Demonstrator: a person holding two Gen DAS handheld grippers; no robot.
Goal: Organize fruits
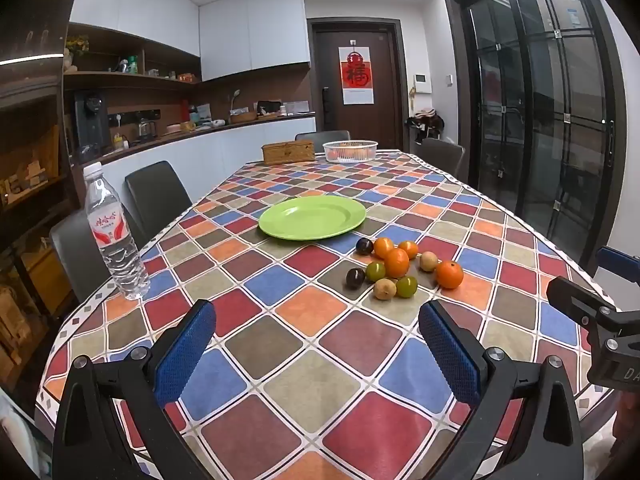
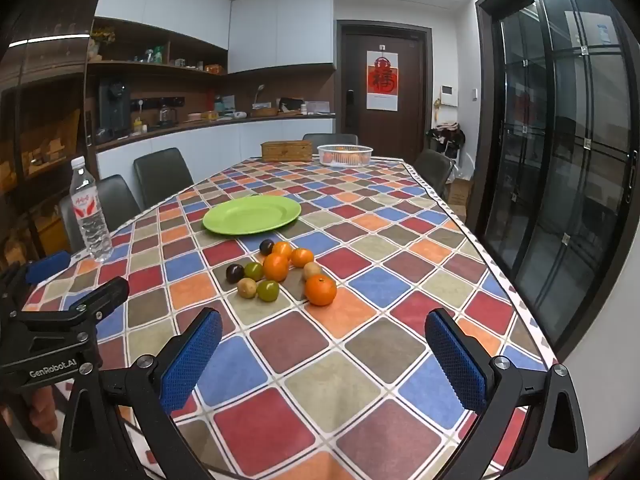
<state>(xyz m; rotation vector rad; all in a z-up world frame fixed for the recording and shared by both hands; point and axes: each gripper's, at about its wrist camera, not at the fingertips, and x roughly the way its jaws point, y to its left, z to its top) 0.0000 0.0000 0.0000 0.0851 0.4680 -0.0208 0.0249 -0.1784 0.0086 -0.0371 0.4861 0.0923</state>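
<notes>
Spreading under everything is the checkered tablecloth (image 1: 280, 380), bearing a green plate (image 1: 312, 217) that is sitting bare. Just beside its near rim the fruits (image 1: 394, 268) are lying clustered: four oranges, two green, two tan, two dark plums. Both the left gripper (image 1: 316, 344) and right gripper (image 2: 323, 354) are hovering spread wide, gripping nothing.

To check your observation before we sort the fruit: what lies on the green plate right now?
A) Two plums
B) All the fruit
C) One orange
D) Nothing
D: the green plate is bare, and the cluster of fruit sits on the checked tablecloth in front of it.
</notes>
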